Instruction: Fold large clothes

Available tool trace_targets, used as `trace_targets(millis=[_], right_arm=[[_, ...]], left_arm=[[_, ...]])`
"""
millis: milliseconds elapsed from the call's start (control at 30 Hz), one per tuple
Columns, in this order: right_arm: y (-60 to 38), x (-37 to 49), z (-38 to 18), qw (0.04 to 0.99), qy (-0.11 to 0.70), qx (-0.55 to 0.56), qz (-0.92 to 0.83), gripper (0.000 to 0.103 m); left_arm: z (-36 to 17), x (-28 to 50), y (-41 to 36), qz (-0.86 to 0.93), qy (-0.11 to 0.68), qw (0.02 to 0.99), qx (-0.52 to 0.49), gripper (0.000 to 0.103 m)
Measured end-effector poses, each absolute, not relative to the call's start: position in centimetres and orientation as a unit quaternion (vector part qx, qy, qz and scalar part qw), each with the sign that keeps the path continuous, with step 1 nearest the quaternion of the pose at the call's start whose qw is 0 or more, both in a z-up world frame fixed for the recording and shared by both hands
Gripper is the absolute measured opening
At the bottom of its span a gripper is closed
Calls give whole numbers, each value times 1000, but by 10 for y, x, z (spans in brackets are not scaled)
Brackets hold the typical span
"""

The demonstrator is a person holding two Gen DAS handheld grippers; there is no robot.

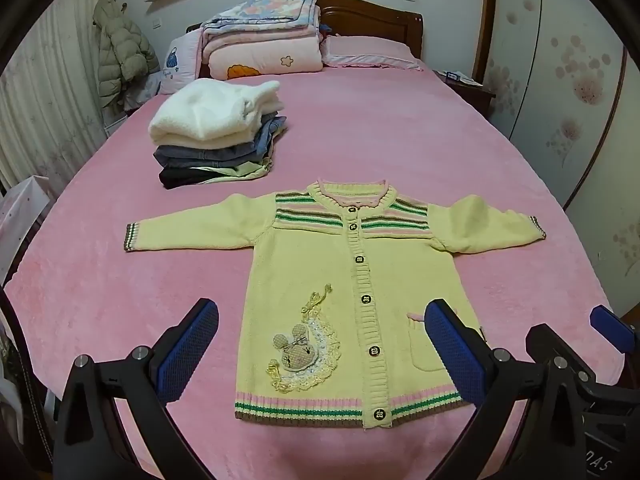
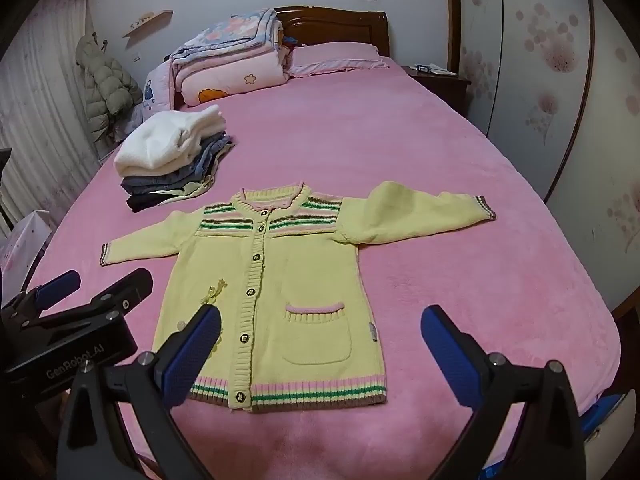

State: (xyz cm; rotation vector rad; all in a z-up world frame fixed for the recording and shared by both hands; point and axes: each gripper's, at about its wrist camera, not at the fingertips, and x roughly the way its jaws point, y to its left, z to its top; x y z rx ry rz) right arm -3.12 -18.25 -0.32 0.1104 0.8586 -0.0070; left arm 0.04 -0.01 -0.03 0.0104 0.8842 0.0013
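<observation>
While both hand-held grippers (image 1: 320,344) (image 2: 320,348) gape empty at frame bottom, one yellow cardigan (image 1: 344,280) lies flat mid-frame, beyond them.

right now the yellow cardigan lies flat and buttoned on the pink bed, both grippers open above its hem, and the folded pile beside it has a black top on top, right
Not quite: the pile is topped by a white fleece, as the left wrist view shows; black is at the bottom. The rest holds: the cardigan lies flat and buttoned on the bed, with the left gripper and right gripper open above its hem.

One cardigan (image 1: 352,292), two open claws (image 1: 320,352)
</observation>
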Motion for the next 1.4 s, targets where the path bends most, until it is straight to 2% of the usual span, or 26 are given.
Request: trace_targets(millis=[1400], right_arm=[[-183, -46, 6, 913, 403, 59, 6, 101]], left_arm=[[9, -12, 2, -7, 429, 903, -15, 102]])
